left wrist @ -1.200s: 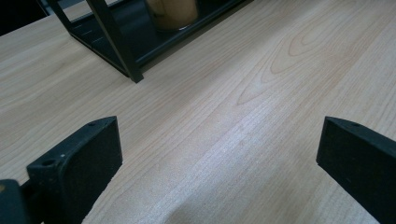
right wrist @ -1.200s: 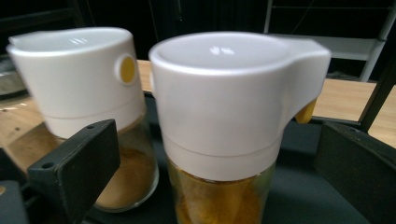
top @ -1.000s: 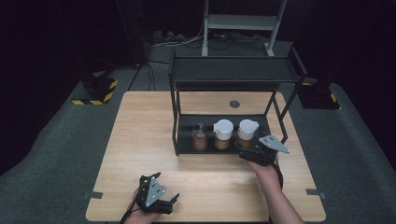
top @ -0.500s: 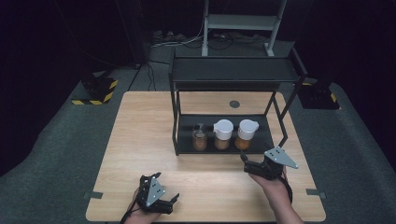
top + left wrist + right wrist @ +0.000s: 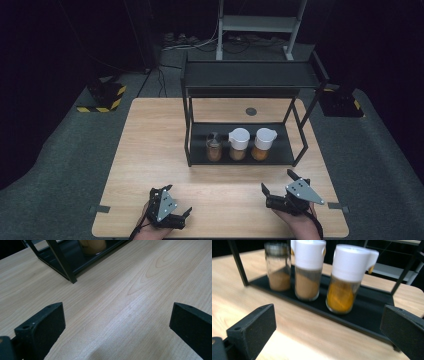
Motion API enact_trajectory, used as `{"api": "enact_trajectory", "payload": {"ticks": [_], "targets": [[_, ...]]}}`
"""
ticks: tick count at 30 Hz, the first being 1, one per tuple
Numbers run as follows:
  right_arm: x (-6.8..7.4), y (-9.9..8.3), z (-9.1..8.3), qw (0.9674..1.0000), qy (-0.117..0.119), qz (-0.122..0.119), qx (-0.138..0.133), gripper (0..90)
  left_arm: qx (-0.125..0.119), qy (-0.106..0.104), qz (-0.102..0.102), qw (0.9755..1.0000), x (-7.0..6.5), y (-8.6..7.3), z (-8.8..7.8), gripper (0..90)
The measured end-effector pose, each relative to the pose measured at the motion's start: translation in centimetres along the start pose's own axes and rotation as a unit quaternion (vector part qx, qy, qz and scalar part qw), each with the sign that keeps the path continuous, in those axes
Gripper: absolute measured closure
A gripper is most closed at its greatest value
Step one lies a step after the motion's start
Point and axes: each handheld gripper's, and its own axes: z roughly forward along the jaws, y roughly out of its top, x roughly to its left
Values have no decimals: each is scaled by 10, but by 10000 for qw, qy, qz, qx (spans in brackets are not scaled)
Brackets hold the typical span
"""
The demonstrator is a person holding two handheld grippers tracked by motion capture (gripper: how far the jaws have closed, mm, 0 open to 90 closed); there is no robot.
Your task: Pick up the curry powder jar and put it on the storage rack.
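A black two-tier rack (image 5: 295,125) stands on the wooden table (image 5: 150,150). On its lower shelf (image 5: 372,312) stand three spice jars in a row: a metal-lidded jar of brown powder (image 5: 277,267), a white-capped jar of brown powder (image 5: 308,272) and a white-capped jar of orange powder (image 5: 345,282). My right gripper (image 5: 278,182) is open near the table's front edge, a short way in front of the rack, with nothing between its jaws. My left gripper (image 5: 176,201) rests open at the front left, over bare wood (image 5: 117,322).
The rack's top shelf (image 5: 250,75) overhangs the jars. A small dark round disc (image 5: 251,111) is set in the table behind the rack. The rack's front left post (image 5: 65,262) stands ahead of my left gripper. Grey floor surrounds the table.
My right gripper has drawn back from the rack's lower shelf toward the table's front edge, open throughout. The left gripper has stayed put.
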Motion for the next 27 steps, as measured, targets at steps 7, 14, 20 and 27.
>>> {"api": "enact_trajectory", "payload": {"ticks": [7, 14, 20, 27], "targets": [[5, -14, -9, 9995, -118, -186, 207, 0, 7, 20, -16, 10000, -1, 0, 0, 4], [10, -25, -9, 9981, -195, -338, 484, 0, 8, 53, 38, 10000, -3, 0, 0, 4], [11, -29, -8, 9974, -204, -368, 590, 0, 21, 67, 48, 10000, -3, 1, 0, 5], [11, -30, -8, 9975, -180, -355, 588, 0, 12, 76, 12, 10000, -3, 0, 0, 5]]}}
